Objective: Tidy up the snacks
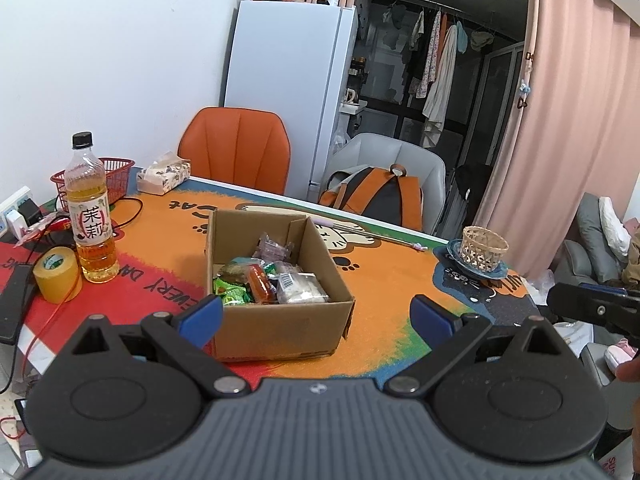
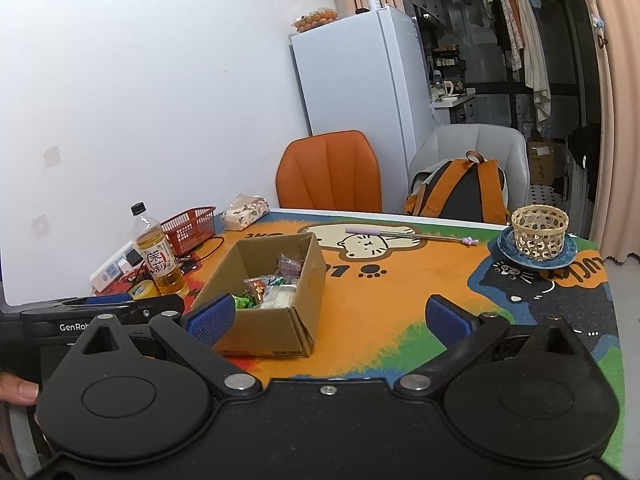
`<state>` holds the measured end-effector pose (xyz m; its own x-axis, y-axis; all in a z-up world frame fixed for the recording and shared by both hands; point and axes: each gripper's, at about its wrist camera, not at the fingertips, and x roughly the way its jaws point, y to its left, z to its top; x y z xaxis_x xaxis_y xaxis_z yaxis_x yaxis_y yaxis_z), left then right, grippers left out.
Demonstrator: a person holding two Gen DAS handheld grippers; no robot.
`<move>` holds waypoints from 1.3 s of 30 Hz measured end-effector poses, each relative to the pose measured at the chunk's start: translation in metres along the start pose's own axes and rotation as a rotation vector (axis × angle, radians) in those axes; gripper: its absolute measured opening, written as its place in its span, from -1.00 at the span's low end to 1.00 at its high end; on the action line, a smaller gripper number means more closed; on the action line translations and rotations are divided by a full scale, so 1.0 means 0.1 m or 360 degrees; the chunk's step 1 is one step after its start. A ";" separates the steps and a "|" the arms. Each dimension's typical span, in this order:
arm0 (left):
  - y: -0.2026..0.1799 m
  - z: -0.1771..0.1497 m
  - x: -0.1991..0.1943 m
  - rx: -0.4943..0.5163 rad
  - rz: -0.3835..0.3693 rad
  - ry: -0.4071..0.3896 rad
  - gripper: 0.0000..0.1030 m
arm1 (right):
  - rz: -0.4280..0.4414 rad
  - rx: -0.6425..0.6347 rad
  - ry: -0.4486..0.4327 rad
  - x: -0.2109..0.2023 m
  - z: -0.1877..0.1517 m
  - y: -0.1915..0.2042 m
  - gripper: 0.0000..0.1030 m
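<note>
The open brown cardboard box [image 1: 276, 280] sits mid-table on the cartoon-cat printed table mat [image 1: 392, 276], with wrapped snack packets [image 1: 272, 280] inside. The clear plastic tea bottle [image 1: 91, 216] stands left of it; the small woven bamboo basket [image 1: 483, 249] rests on a blue ceramic saucer [image 1: 452, 258] to the right.
</note>
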<state>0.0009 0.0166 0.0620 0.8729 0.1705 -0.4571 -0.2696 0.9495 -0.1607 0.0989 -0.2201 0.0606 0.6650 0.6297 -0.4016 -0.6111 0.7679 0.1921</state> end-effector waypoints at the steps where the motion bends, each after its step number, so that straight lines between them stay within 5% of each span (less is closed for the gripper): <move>1: 0.01 0.00 -0.02 -0.0002 -0.0002 -0.0005 0.93 | 0.0002 -0.0003 0.0004 0.00 0.00 0.01 1.00; 39: 0.00 0.01 -0.12 0.0029 0.0009 -0.0018 0.93 | -0.0012 -0.0039 0.0038 -0.02 0.01 0.08 1.00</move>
<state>-0.0088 0.0147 0.0682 0.8761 0.1785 -0.4479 -0.2668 0.9532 -0.1420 0.0933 -0.2146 0.0639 0.6592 0.6208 -0.4245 -0.6169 0.7692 0.1669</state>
